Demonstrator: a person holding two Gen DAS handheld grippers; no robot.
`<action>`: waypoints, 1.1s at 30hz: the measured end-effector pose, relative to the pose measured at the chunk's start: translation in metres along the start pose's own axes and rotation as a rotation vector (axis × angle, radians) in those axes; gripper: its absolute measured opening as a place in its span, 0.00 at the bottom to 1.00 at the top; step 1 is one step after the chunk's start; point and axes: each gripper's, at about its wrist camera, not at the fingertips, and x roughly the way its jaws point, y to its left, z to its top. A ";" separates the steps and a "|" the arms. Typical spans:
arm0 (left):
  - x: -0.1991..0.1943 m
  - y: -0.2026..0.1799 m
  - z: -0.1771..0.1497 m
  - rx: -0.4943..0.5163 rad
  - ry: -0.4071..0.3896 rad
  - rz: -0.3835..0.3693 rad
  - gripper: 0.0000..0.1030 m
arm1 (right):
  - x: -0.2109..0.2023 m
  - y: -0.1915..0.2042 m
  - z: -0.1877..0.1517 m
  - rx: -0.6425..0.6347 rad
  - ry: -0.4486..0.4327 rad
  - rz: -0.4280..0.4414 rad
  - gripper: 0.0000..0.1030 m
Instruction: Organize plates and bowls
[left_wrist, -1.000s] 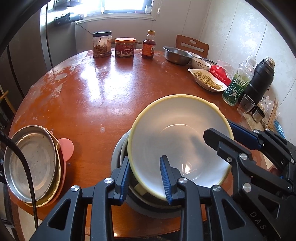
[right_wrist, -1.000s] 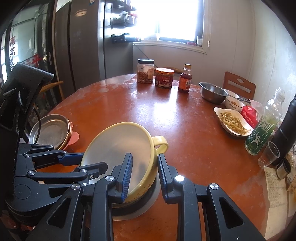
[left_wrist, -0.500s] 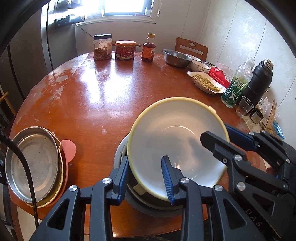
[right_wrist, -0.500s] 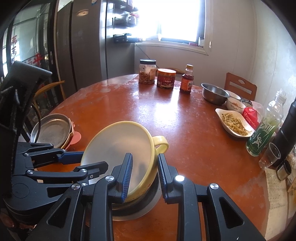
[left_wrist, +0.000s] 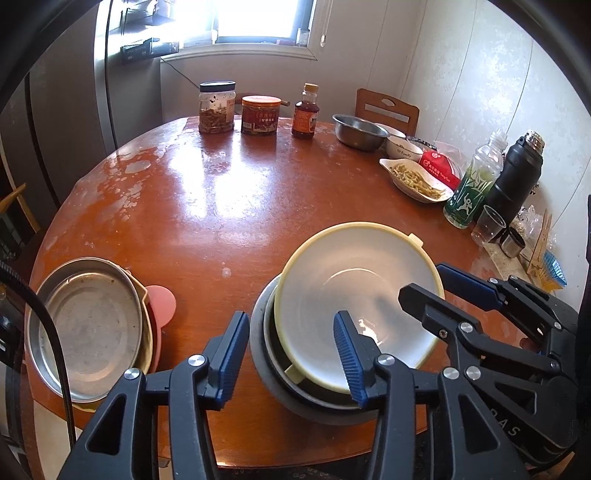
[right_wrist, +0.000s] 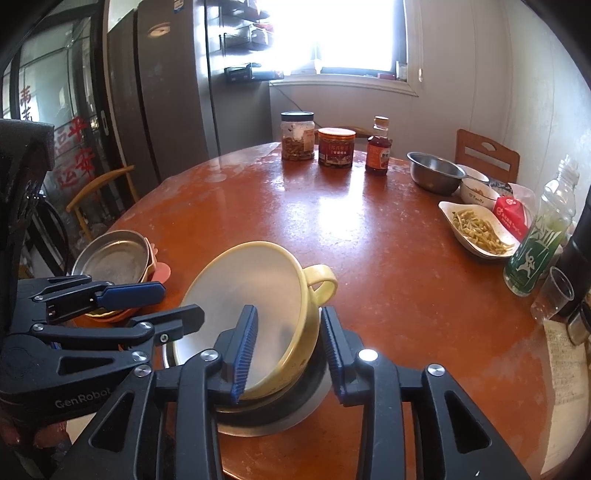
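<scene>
A yellow bowl (left_wrist: 354, 291) (right_wrist: 255, 295) with a pale inside and a side handle (right_wrist: 325, 280) rests slightly tilted in a grey metal bowl (left_wrist: 266, 354) (right_wrist: 295, 406) near the table's front edge. My left gripper (left_wrist: 288, 358) (right_wrist: 162, 306) straddles the near-left rim. Its jaws are opening, with one pad inside the yellow bowl and the other clear of the metal one. My right gripper (right_wrist: 288, 350) (left_wrist: 439, 284) straddles the rim by the handle. Its jaws are opening too, and the pads no longer press the wall. A steel plate (left_wrist: 92, 325) (right_wrist: 114, 258) tops a yellow and pink stack at the left.
On the round red-brown table (left_wrist: 221, 206), two jars (left_wrist: 236, 110) and a sauce bottle (left_wrist: 306, 110) stand at the back. A steel bowl (left_wrist: 358, 131), a dish of food (left_wrist: 417, 181), a green bottle (left_wrist: 472, 184), a black flask (left_wrist: 513, 177) and a cup (left_wrist: 487, 225) crowd the right.
Both grippers' jaws have spread and let go of the yellow bowl's rim. The bowl now rests in the metal bowl; neither hand has shifted much.
</scene>
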 end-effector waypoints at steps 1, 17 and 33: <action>-0.001 0.001 0.000 -0.002 -0.005 0.003 0.49 | -0.002 -0.001 0.000 0.006 -0.005 0.002 0.43; 0.020 0.020 -0.004 -0.067 0.061 -0.006 0.56 | 0.006 -0.031 -0.027 0.239 0.076 0.060 0.72; 0.060 0.022 -0.016 -0.123 0.191 -0.121 0.55 | 0.035 -0.025 -0.041 0.303 0.177 0.175 0.67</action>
